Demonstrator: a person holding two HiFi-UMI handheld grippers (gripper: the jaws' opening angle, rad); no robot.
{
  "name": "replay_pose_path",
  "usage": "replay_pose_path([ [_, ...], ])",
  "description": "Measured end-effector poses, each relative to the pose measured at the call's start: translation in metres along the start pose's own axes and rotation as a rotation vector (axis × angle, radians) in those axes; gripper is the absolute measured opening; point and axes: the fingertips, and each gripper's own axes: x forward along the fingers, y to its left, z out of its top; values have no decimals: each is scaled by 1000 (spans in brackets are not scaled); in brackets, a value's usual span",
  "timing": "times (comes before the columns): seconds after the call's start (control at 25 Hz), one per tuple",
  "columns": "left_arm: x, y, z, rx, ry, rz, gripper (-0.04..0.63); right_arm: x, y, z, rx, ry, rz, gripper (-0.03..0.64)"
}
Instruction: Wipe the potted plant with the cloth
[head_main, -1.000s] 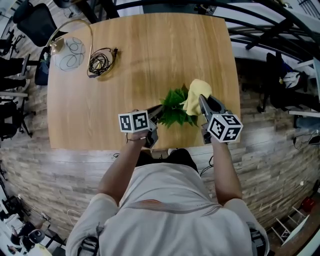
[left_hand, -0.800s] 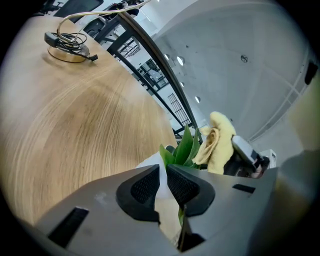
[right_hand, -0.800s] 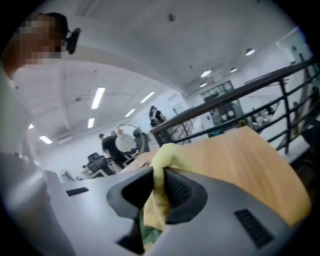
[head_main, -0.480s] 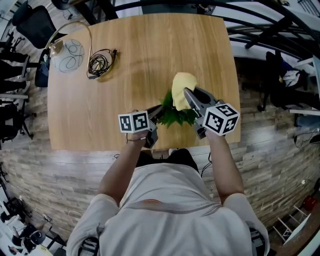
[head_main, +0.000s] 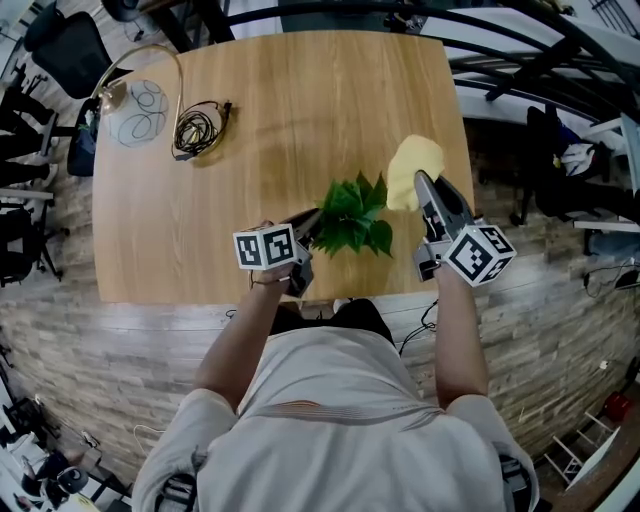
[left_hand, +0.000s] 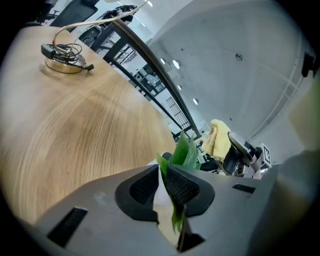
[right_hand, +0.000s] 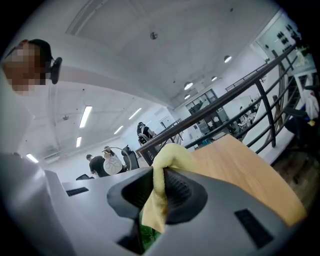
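The potted plant (head_main: 352, 215), a small bunch of green leaves, stands near the front edge of the wooden table (head_main: 280, 80); its pot is hidden beneath the leaves. My left gripper (head_main: 316, 220) is at the plant's left side, its jaws closing on a green leaf (left_hand: 184, 152) that the pads pinch. My right gripper (head_main: 420, 183) hovers to the right of the plant and apart from it, shut on the yellow cloth (head_main: 413, 168). The cloth (right_hand: 167, 157) bulges out past the jaws. In the left gripper view, the cloth (left_hand: 218, 140) hangs beyond the leaves.
A coil of black cable (head_main: 200, 126) and a thin wire loop with a lamp-like arm (head_main: 142, 103) lie at the table's far left. Black railings (head_main: 540, 50) run past the right edge. Office chairs (head_main: 70, 40) stand on the left.
My right gripper has carried the cloth off the top of the plant, up and to the right, away from the leaves. The left gripper has kept its hold on the leaf.
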Motion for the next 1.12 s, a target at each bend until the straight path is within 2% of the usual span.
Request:
replay_pose_path([
  [0.04, -3, -3, 6, 16, -23, -5, 52, -5, 6, 2, -31, -5, 13, 109],
  [0.12, -11, -10, 19, 65, -65, -5, 130, -16, 18, 9, -97, -26, 38, 109],
  [0.28, -50, -28, 60, 283, -211, 90, 147, -38, 39, 24, -247, -72, 32, 109],
  [0.4, -91, -58, 98, 461, -351, 158, 134, -50, 46, 39, -320, -107, -21, 109],
  [0.44, -105, -70, 109, 509, -391, 175, 107, -54, 48, 45, -339, -120, -38, 109],
  [0.64, -170, -132, 154, 701, -580, 237, 46, -65, 68, 80, -430, -203, -79, 109],
  [0.84, -210, -183, 166, 792, -684, 217, 43, -84, 104, 110, -527, -301, -69, 107],
  [1.12, -227, -199, 164, 775, -725, 184, 43, -95, 128, 120, -579, -347, -61, 107],
])
